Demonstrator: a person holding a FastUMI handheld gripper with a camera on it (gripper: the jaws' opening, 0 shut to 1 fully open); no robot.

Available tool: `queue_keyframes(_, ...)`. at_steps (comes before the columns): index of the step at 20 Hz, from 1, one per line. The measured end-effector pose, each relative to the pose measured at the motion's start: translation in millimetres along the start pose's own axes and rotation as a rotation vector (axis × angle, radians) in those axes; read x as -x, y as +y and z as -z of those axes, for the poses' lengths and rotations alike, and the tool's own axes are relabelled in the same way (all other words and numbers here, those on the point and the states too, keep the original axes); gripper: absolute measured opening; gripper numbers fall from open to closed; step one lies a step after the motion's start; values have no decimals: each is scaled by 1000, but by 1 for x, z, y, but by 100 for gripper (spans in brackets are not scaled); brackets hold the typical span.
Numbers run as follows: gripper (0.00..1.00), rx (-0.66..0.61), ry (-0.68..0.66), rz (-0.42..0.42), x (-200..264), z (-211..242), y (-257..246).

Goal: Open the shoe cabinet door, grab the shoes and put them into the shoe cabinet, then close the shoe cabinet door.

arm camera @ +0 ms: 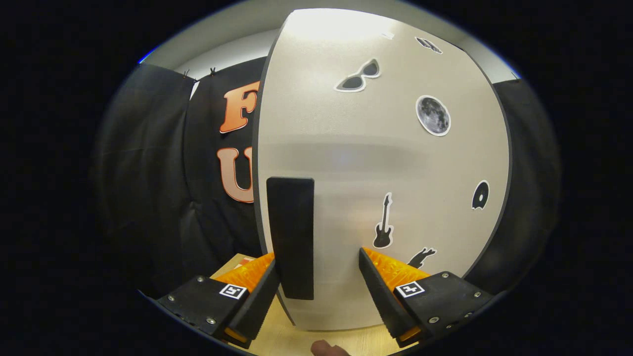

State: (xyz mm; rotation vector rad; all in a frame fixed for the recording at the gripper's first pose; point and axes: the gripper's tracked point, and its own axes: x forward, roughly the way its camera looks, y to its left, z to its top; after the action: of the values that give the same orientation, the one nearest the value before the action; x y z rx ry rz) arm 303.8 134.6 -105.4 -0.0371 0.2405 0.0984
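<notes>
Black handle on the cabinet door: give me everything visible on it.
The handle is a plain matte black upright bar, rectangular, mounted near the left edge of the pale speckled cabinet door, left of the guitar sticker. It stands between the open fingers of the tool, close by the left finger; contact unclear.
</notes>
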Motion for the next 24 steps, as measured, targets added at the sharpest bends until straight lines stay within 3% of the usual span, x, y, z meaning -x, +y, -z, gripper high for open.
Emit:
queue_keyframes(15, 95, -49, -7, -16, -5, 1, 1)
queue_keyframes(20, 95, -59, -27, -15, 47, -6, 1)
queue_keyframes(24, 95, -34, -42, 33, 103, -10, -14)
